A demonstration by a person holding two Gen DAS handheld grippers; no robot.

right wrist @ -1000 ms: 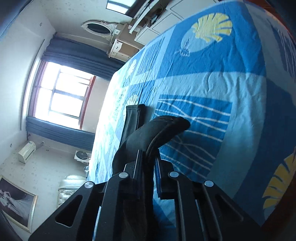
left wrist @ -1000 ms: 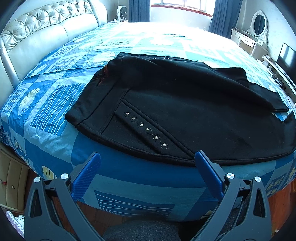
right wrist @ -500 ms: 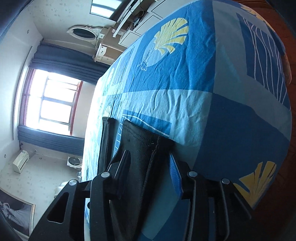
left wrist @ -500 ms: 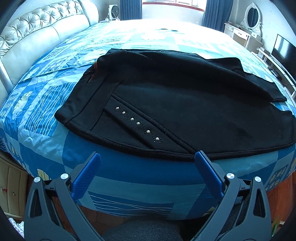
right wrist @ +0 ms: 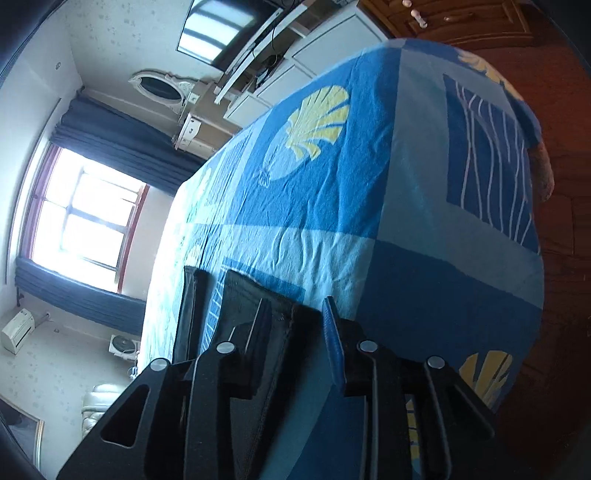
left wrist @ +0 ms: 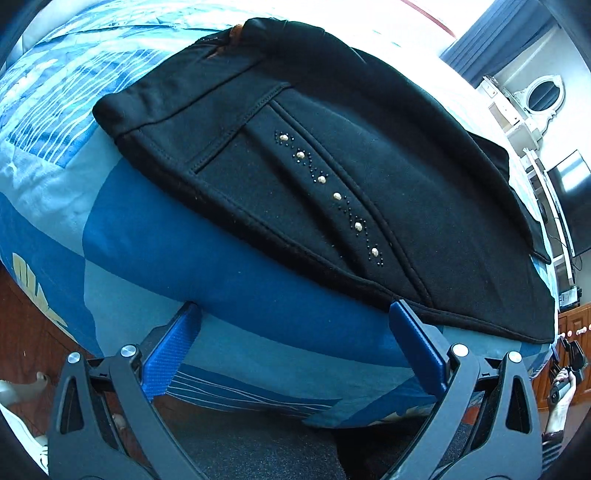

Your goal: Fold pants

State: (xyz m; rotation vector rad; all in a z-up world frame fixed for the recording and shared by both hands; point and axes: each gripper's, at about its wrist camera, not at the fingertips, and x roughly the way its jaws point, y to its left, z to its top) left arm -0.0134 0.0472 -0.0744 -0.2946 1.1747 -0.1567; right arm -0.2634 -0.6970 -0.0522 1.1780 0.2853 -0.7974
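Black pants lie folded lengthwise on the blue patterned bed, waistband at the upper left, a row of studs down the front. My left gripper is open and empty, just short of the pants' near edge at the bed's side. In the right wrist view, the pants' leg end lies flat on the bed between the spread fingers of my right gripper, which is open. The right gripper also shows far right in the left wrist view.
The bedspread drops over the bed's edge to a wooden floor. A white dresser with an oval mirror and a TV stand by the wall. A window with blue curtains is behind.
My right gripper has opened and let go of the pants' leg end, which now lies flat. My left gripper has moved closer to the pants and tilted.
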